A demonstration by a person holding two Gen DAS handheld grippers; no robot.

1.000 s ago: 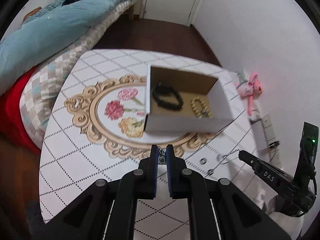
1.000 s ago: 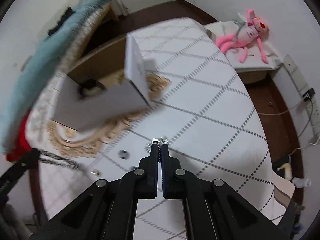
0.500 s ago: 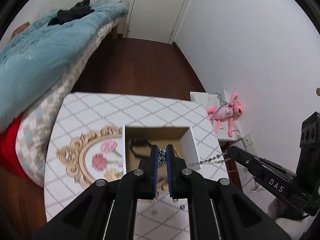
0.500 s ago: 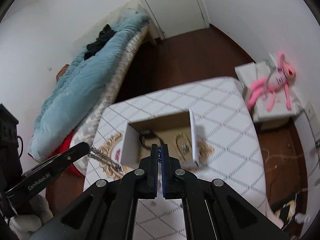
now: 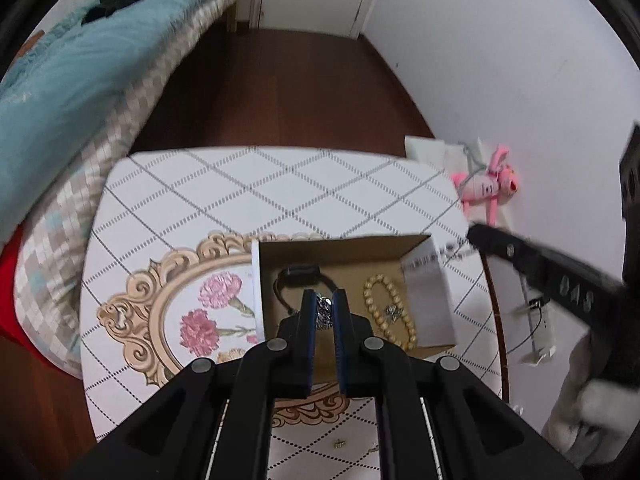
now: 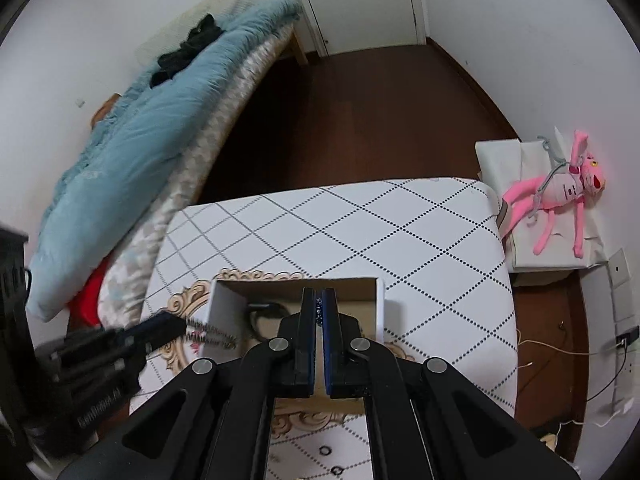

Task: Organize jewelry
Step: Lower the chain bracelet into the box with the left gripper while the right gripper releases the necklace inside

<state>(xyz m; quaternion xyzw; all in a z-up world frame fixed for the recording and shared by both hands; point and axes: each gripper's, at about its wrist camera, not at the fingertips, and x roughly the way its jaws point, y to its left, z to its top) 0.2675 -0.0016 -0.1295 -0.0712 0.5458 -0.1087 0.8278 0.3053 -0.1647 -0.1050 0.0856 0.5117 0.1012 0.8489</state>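
An open white cardboard box (image 5: 428, 300) stands on the patterned table, also in the right wrist view (image 6: 380, 304). Inside lie a black bracelet (image 5: 300, 274) and a beige bead bracelet (image 5: 384, 312). My left gripper (image 5: 323, 312) is shut on one end of a silver chain (image 5: 323, 314) above the box. My right gripper (image 6: 319, 308) is shut on the chain's other end (image 6: 319, 312), also over the box. The chain stretches between them; a blurred stretch (image 6: 212, 332) shows by the left gripper's tip.
The table (image 6: 360, 224) has a white diamond-pattern cloth with a floral gold frame print (image 5: 208, 312). Small rings and earrings (image 6: 324, 450) lie near its front edge. A bed with a blue blanket (image 6: 132, 152) is at left. A pink plush toy (image 6: 560, 200) lies at right.
Both grippers rose from the table with the chain stretched between them, then came down closer over the open box. The box looks larger now than half a second ago.
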